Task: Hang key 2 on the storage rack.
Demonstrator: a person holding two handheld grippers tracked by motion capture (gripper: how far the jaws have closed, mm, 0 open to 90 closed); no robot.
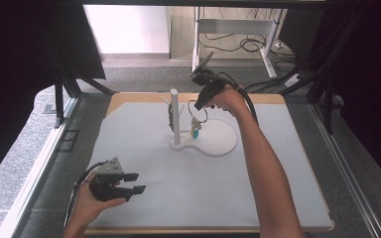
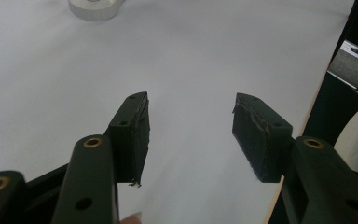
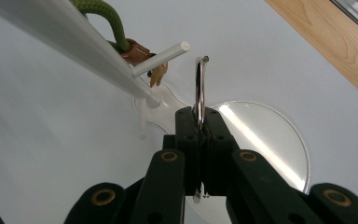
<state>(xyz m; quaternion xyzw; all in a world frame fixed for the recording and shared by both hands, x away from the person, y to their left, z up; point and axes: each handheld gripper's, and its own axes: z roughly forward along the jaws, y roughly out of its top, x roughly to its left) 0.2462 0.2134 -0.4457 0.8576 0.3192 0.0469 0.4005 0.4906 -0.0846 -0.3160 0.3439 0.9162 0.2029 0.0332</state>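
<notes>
Right hand-held gripper (image 3: 199,122): jaws clamped on a metal key ring (image 3: 199,84), held just beside the peg (image 3: 163,57) of the white stand (image 1: 175,111); keys (image 1: 194,130) hang beneath, above the stand's base. Left hand-held gripper (image 2: 190,135): jaws apart, nothing between, over the table (image 1: 144,148), well apart from the stand.

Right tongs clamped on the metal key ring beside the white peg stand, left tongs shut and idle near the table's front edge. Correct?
One thing is off: the left tongs are open, not shut. The left gripper view shows a clear gap between the jaws with nothing in it. The rest holds: the right tongs are clamped on the metal key ring beside the white peg stand.
</notes>
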